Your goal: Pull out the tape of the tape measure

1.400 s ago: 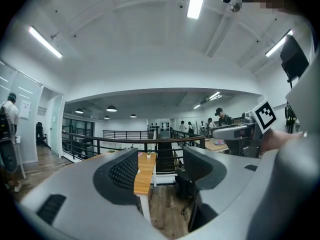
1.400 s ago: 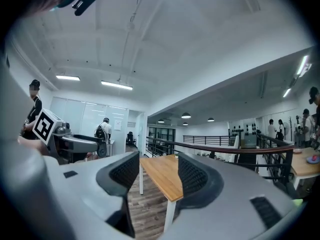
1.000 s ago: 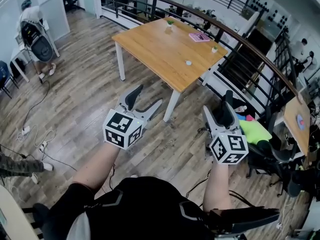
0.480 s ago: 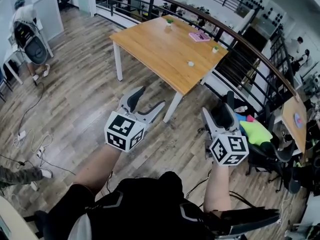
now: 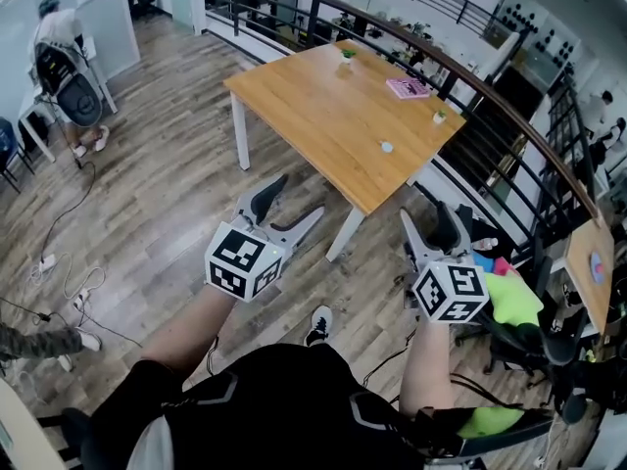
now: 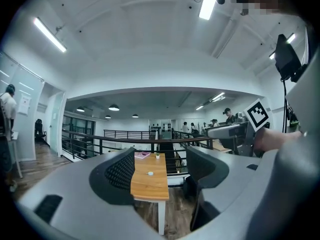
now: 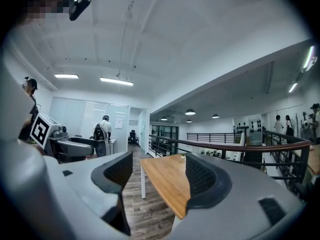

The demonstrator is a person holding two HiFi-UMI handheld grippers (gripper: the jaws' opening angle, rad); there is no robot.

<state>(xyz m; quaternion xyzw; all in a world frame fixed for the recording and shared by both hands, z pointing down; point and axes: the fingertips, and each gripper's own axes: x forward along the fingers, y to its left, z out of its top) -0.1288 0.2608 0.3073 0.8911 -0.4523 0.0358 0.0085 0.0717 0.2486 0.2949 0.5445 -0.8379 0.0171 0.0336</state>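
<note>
Well, tape measure (image 5: 387, 147) (small, white, round) sits on wood tbl (image 5: 313, 96).

Open floor (image 5: 167, 174) leads to the table (image 5: 323, 106); a railing (image 5: 500, 130) stands just behind.

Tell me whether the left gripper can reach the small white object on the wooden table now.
Probably not yet: the left gripper, jaws apart and empty, hangs over the floor short of the table, with the white object farther in. Nothing blocks the way.
</note>
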